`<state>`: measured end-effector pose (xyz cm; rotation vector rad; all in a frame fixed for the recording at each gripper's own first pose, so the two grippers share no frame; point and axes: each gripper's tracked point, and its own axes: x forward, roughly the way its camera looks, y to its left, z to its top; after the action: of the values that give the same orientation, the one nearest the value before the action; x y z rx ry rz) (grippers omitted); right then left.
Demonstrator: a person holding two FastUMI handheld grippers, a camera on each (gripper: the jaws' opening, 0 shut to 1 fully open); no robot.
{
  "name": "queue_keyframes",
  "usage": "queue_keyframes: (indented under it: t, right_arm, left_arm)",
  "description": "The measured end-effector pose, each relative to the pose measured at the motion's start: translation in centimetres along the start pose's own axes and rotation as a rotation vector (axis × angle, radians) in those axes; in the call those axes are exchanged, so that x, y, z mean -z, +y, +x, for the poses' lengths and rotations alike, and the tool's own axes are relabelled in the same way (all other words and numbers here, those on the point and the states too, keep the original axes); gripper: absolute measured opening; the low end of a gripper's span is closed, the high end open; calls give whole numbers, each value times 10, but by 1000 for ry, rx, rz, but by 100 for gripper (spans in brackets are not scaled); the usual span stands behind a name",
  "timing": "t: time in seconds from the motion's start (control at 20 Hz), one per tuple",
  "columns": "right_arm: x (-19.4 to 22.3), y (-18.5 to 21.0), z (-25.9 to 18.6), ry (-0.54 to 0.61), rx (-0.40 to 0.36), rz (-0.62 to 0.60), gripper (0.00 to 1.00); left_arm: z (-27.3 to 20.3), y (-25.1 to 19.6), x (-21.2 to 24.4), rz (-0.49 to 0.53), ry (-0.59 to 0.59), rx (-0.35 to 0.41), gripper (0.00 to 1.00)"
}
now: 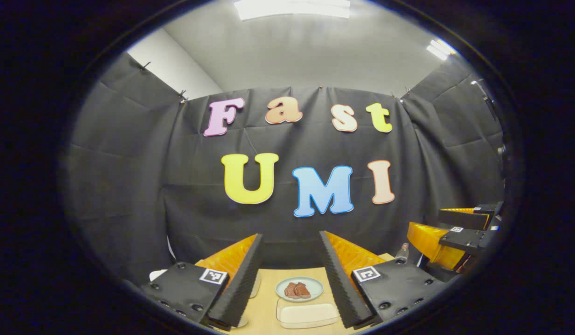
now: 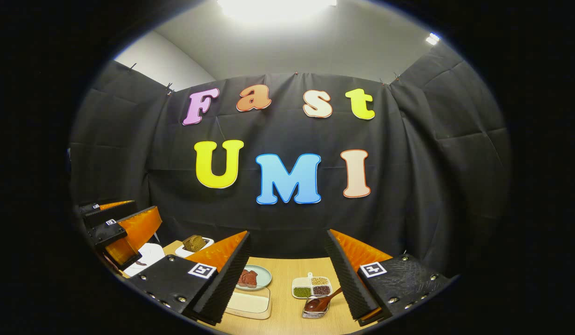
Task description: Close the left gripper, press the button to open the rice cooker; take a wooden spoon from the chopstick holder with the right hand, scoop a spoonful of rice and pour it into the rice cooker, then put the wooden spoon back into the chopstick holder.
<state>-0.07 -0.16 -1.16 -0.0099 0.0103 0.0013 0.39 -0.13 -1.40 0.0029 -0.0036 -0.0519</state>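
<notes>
Above the worktop [image 2: 287, 274] both grippers hang wide apart and hold nothing: left gripper [image 1: 291, 253], right gripper [image 2: 287, 249]. They look ready to start. A spoon [image 2: 322, 301] lies low, near the right gripper. I cannot see the cooker.

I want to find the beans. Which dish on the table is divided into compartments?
The small white dish between the right gripper's fingers, behind the wooden spoon. The round plate and the rectangular tray are undivided.

plates [image 2: 261, 278]: 1 | divided dishes [image 2: 311, 286]: 1 | wooden spoons [image 2: 322, 301]: 1 | tools [image 2: 287, 274]: 2
</notes>
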Motion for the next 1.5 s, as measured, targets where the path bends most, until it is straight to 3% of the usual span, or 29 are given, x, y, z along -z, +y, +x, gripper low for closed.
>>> queue_keyframes:
  t: [0.2,0.25,0.3,0.35,0.4,0.45,0.5,0.65,0.9,1.5]
  right_arm:
    - [9,0,5,18,-4,-4,96]
    - [12,0,6,25,-5,-6,96]
    - [14,0,7,31,-4,-7,96]
    - [18,0,9,38,-5,-9,96]
    - [20,0,11,43,-5,-10,96]
    - [24,-1,13,50,-5,-11,96]
    - [27,0,14,57,-6,-13,96]
    - [36,1,20,77,-9,-17,96]
    - [50,-2,25,106,3,-30,96]
    - [74,-21,27,171,64,2,96]
  left_arm:
    - [6,31,34,-8,84,-41,57]
    - [9,39,44,-20,116,-41,41]
    - [10,48,57,-39,151,-52,34]
    - [9,63,69,-60,187,-75,14]
    - [9,75,83,-82,226,-80,9]
    - [10,88,95,-91,265,-95,12]
    - [12,105,109,-95,302,-111,8]
    - [12,152,145,-120,409,-162,12]
    - [9,210,194,-153,531,-228,8]
    - [17,260,291,-151,763,-262,8]
